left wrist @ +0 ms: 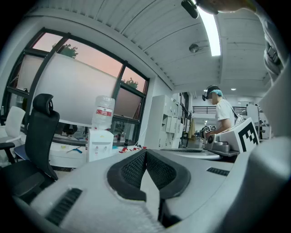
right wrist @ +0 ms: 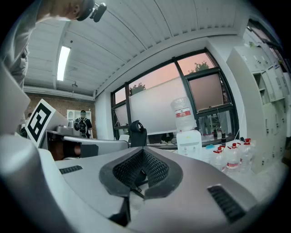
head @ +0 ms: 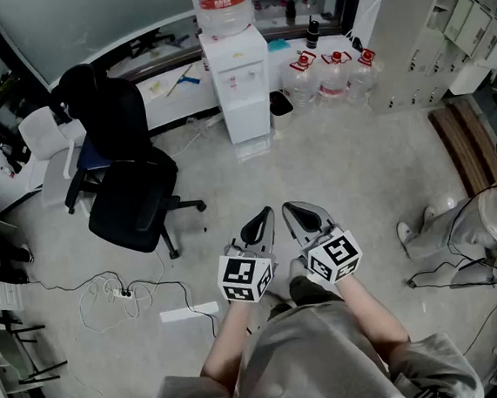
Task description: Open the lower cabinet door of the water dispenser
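Note:
The white water dispenser (head: 239, 81) stands against the far wall with a bottle (head: 221, 4) on top. Its lower cabinet door (head: 248, 120) looks closed. Both grippers are held side by side close to the person's body, far from the dispenser across bare floor. My left gripper (head: 264, 217) is shut with nothing in it, and so is my right gripper (head: 293, 210). The dispenser (left wrist: 100, 144) shows small and distant beyond the shut left gripper (left wrist: 145, 155). In the right gripper view the dispenser (right wrist: 189, 144) stands far past the shut right gripper (right wrist: 142, 153).
A black office chair (head: 128, 175) and a white chair (head: 46, 139) stand left of the dispenser. Three water jugs (head: 333, 76) sit on its right, by lockers (head: 467, 15). Cables and a power strip (head: 118, 294) lie on the floor at left. Another person (head: 470, 225) crouches at right.

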### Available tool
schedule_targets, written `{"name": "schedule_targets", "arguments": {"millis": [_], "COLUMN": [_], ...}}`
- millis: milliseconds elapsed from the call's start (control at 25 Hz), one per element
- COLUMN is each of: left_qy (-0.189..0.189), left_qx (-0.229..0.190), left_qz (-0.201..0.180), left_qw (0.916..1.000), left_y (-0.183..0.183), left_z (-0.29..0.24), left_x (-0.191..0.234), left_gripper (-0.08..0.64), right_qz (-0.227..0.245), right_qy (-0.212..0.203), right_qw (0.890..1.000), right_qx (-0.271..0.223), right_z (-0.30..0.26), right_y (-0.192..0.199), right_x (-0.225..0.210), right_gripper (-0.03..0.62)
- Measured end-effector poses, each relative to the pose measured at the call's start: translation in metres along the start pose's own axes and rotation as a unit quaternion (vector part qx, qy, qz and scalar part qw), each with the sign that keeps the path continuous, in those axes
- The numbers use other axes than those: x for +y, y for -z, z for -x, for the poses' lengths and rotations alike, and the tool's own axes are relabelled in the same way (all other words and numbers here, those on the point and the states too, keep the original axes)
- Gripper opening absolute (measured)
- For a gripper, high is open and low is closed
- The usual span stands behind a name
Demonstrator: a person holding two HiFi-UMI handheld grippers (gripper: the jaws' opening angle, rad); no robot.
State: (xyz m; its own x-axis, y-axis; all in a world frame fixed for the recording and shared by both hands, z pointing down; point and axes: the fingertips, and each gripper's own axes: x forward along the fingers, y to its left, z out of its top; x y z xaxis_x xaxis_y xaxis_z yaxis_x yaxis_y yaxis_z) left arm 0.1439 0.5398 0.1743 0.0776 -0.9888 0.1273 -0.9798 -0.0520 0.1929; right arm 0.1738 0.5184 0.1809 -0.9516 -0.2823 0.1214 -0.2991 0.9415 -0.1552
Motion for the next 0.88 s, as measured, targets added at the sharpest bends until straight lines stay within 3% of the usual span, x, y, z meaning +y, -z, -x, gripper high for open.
{"name": "schedule_targets", "arguments": {"millis": [440,880], "left_qy": [0.000,-0.009], "left_qx": [0.008,0.047], "left_qz": [0.004,0.025], "left_qw": [1.0000,0.9986], "left_y": [0.009,0.017], "left_z": [-0.013,-0.076], "left_x": [0.011,0.014], "left_gripper": [0.008,0.008], "right_qz": [-0.018,-0.034], "right_qy": [-0.003,-0.005], "right_qw": [1.000,0.999], "right_qx": [-0.019,-0.002], "right_z": [-0.012,-0.022], "right_y": [0.000,0.011], "right_x": [-0.010,-0.075], "right_gripper": [0.012,0.012]}}
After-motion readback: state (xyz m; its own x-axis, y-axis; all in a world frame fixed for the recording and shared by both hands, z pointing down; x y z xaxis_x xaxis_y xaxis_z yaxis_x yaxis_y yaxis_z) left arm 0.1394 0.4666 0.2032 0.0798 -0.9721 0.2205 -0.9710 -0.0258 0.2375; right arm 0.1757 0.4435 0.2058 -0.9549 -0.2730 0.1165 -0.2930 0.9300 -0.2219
